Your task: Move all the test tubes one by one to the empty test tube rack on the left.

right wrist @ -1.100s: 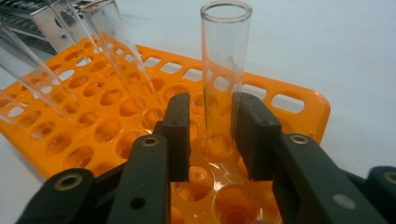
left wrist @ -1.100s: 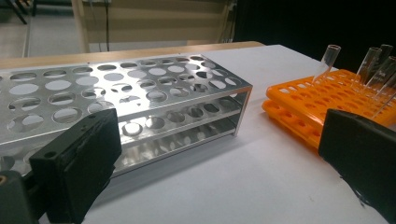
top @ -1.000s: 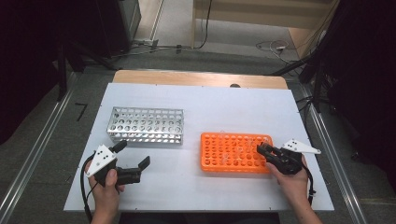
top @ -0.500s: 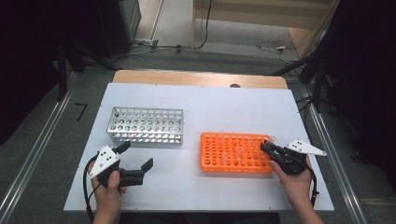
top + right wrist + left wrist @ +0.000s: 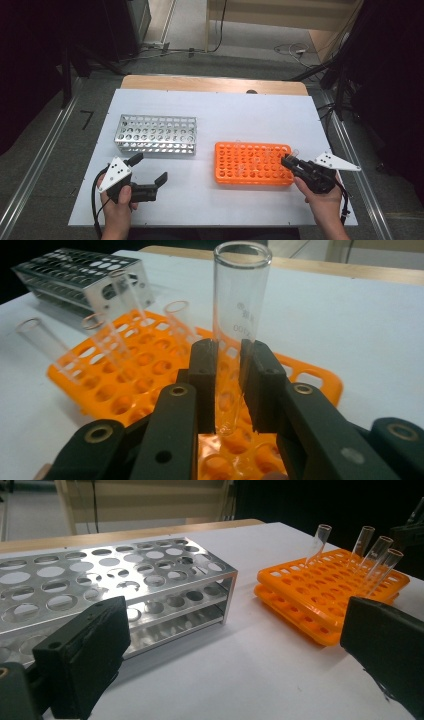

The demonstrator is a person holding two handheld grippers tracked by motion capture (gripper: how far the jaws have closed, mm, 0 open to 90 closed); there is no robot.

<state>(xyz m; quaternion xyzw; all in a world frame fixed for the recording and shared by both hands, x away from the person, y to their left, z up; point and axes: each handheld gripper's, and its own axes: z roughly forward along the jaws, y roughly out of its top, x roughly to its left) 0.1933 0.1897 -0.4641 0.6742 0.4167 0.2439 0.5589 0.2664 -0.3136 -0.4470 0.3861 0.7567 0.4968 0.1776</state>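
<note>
My right gripper (image 5: 228, 356) is shut on a clear glass test tube (image 5: 240, 305), held upright just above the near right corner of the orange rack (image 5: 150, 370). In the high view that gripper (image 5: 288, 163) sits at the right end of the orange rack (image 5: 252, 162). Several other glass tubes (image 5: 107, 342) lean in the rack's holes. My left gripper (image 5: 150, 169) stands open over the bare table, in front of the metal rack (image 5: 156, 134), with nothing between its jaws. The left gripper view looks past its wide-apart jaws at the metal rack (image 5: 115, 580) and the orange rack (image 5: 325, 595).
The white tabletop (image 5: 240, 112) has bare room behind both racks and between them. A wooden strip (image 5: 210, 84) runs along its far edge. Cables trail from both grippers off the near edge. Metal rails flank the table.
The right gripper has risen a little and drawn slightly right with the tube in it. The left hand has stayed about where it was.
</note>
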